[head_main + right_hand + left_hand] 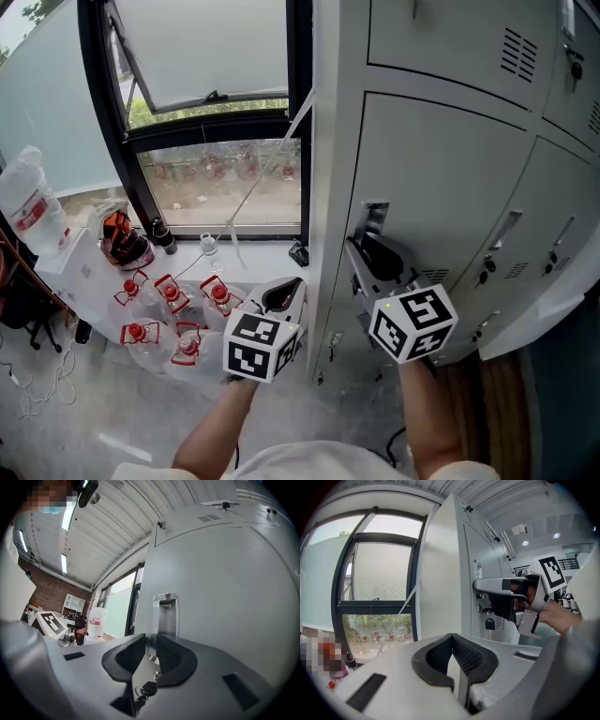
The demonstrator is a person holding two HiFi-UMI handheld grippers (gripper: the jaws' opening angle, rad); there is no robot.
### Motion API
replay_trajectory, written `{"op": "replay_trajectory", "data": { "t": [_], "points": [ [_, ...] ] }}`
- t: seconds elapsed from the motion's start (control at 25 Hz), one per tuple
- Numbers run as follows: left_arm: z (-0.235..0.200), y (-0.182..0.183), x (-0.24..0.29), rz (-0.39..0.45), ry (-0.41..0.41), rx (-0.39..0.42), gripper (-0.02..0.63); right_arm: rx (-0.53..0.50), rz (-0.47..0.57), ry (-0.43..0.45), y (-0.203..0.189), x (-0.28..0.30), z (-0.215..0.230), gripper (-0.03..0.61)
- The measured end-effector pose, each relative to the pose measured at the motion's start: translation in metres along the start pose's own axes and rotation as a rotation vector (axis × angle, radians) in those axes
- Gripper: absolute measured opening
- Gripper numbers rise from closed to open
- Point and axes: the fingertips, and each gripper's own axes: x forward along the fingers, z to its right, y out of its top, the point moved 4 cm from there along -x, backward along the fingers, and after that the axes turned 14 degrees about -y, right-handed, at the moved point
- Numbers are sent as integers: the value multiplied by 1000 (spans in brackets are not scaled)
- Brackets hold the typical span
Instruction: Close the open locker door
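The grey locker door [441, 178] looks about level with its neighbours; whether it is latched I cannot tell. Its chrome handle recess [373, 220] sits at the door's left edge. My right gripper [375, 258] is at that recess. In the right gripper view the jaws [151, 651] stand a narrow gap apart, with the lower lip of the recess [165, 616] between them and a sliver of space beside the left pad. A key with a black fob [147, 688] hangs below. My left gripper [286, 295] hovers left of the locker, its pads [461, 656] closed together on nothing.
Several clear bottles with red caps [173, 314] lie on the floor below the window [206, 122]. A large water jug [33, 202] stands at far left. More locker doors [553, 216] run to the right, and a pale panel [553, 300] juts out at lower right.
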Motion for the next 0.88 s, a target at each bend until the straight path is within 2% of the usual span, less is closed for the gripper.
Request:
{"op": "replay_trajectory", "data": {
  "t": [0.56,0.88],
  "points": [
    [0,1,-1,0,14,7,6,17,14,-9,-1,1,1,67],
    [3,0,-9,1,32,4,6,31,8,21,0,-3,-1,67]
  ]
}}
